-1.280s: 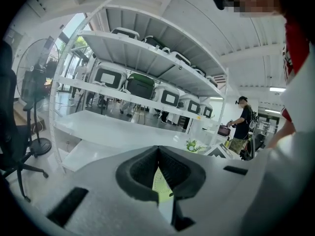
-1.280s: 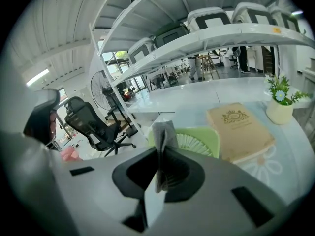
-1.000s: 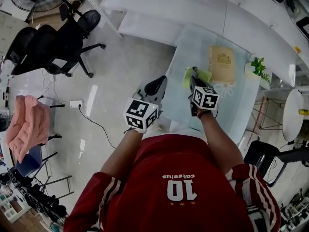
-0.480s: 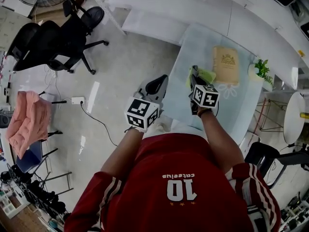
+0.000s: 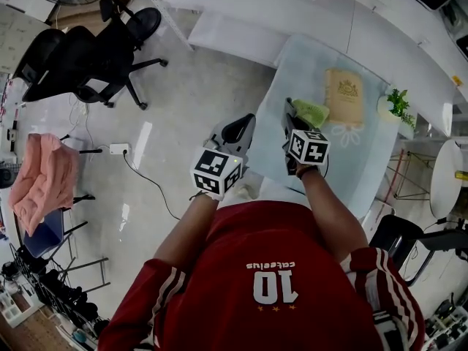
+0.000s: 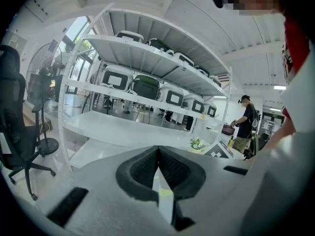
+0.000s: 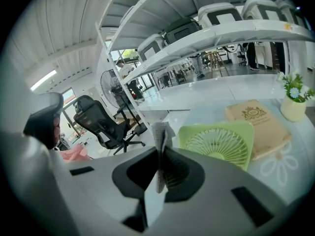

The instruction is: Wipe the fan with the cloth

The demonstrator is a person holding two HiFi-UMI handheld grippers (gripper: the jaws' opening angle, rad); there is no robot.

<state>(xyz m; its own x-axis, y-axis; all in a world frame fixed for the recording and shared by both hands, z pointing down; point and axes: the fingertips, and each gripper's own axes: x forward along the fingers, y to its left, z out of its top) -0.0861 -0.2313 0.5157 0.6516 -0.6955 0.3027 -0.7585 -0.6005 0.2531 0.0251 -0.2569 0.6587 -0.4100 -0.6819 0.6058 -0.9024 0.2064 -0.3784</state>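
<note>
Left gripper (image 6: pixel 157 156) shut, empty, held off glass table (image 5: pixel 358 174) near-left edge. Right gripper (image 7: pixel 160 154) pinches pale cloth (image 7: pixel 160 132) and has slid left off green mini fan (image 5: pixel 311 113), which now lies uncovered, flat by left edge, beside tan box (image 5: pixel 344 97). Likely between wipe strokes.

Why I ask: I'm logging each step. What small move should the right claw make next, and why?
Probably ease the right claw forward and slightly right until the cloth pinched in it meets the green fan. The cloth is already gripped, and the fan lies just ahead on the table, apparently untouched.
</note>
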